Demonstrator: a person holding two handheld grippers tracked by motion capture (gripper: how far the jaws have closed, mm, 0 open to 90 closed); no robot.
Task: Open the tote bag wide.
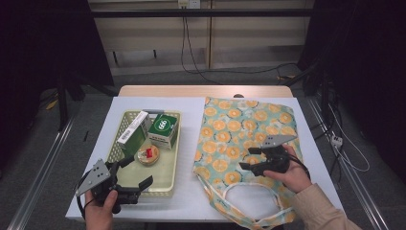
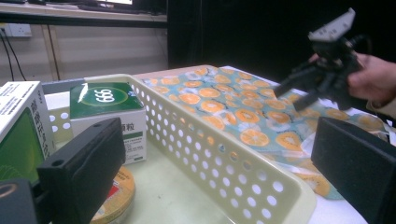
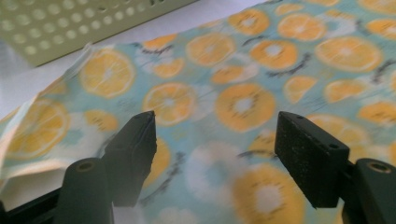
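Closest to the high camera, my left gripper (image 1: 136, 173) hangs over the basket's (image 1: 168, 184) near rim with its jaws spread and nothing between them. My right gripper (image 1: 245, 158) hovers over the orange-print tote bag (image 1: 244, 124), jaws apart and bare. That bag lies flat on the right half of the desk (image 1: 189, 201), its white handle (image 1: 249, 196) looping toward the near edge, where its corner is cut off by the frame. Between basket and bag I see a bare strip of desk.

From the left gripper view, the jaws straddle the basket wall (image 2: 224, 163); a green-topped box (image 2: 109, 109) stands inside, and a round tin (image 2: 114, 198) is half hidden behind the jaw. The right gripper (image 2: 292, 91) shows farther off above the bag (image 2: 233, 102).

From the right gripper view, both jaws stand wide over the fabric (image 3: 219, 93), sharp orange slices on pale blue; the bag's left edge (image 3: 46, 100) lifts slightly near the basket (image 3: 70, 28).
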